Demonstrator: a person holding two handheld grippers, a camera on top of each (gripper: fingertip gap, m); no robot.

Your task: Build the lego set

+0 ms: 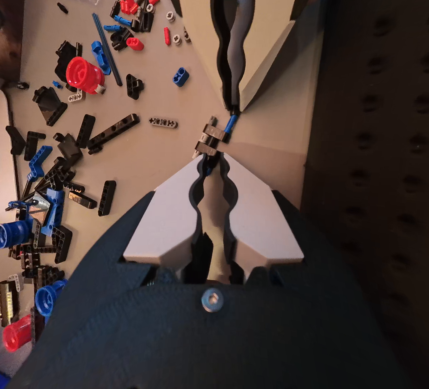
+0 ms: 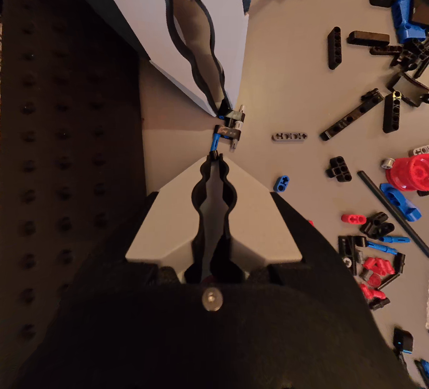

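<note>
Left wrist view: the left gripper [image 1: 212, 157] pinches a small black and grey assembly [image 1: 210, 137] above the table [image 1: 162, 99]. The right gripper [image 1: 234, 109] pinches its blue pin [image 1: 230, 124]. A grey flat beam [image 1: 163, 122] lies nearby.

Right wrist view: loose pieces lie off to the right, among them a red wheel [image 2: 411, 173] and a small blue connector [image 2: 281, 183]. A dark studded board [image 2: 69, 122] sits left.
</note>
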